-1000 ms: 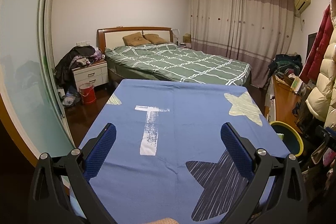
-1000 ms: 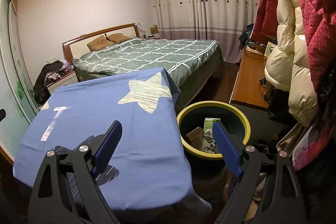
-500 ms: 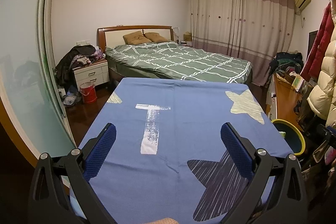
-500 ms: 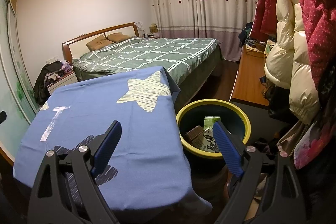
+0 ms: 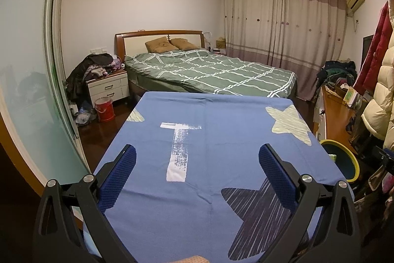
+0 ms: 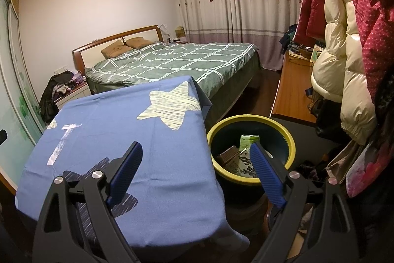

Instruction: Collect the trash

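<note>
step: looks like wrap-up to me, nothing left on the blue-clothed counter (image 5: 209, 139), so scan it once before you call it done.
left hand-held gripper (image 5: 197, 164): spread wide, empty, over the cloth.
right hand-held gripper (image 6: 195, 159): spread too, pinching nothing, near the counter edge.
bin (image 6: 290, 137): yellow-rimmed, just beside the counter.
trash (image 6: 248, 141): in the bin: green carton, brown piece, patterned packaging.

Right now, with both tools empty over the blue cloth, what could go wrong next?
The bin sits tight against the draped tablecloth, so a reaching right tool might snag the hanging edge. Hanging coats crowd the bin's other side. Both tools, including the left tool, stand open and empty.
</note>
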A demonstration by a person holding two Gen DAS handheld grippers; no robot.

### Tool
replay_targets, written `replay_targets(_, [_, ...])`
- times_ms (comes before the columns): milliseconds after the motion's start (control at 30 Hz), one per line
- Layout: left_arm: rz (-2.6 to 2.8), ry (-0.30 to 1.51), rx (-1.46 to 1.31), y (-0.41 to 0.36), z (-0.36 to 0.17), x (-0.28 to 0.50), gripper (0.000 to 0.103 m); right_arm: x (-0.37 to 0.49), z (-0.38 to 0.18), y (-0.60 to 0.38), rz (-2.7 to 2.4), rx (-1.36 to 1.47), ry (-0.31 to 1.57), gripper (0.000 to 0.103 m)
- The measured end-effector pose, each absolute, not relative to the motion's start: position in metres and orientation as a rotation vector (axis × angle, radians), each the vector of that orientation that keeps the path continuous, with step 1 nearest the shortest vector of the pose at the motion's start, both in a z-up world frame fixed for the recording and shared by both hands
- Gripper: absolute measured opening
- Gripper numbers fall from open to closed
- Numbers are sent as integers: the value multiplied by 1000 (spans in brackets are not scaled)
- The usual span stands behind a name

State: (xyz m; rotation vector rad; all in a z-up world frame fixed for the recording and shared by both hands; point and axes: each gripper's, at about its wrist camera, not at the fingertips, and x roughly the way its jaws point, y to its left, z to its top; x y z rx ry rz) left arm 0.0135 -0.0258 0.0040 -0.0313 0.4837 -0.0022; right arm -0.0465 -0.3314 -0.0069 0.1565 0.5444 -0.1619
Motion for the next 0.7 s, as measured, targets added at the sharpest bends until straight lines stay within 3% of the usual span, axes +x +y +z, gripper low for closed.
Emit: replay_targets(700, [-20,497,-45,-24,1,17,98,-42,-11,-328,-158,153,556,84])
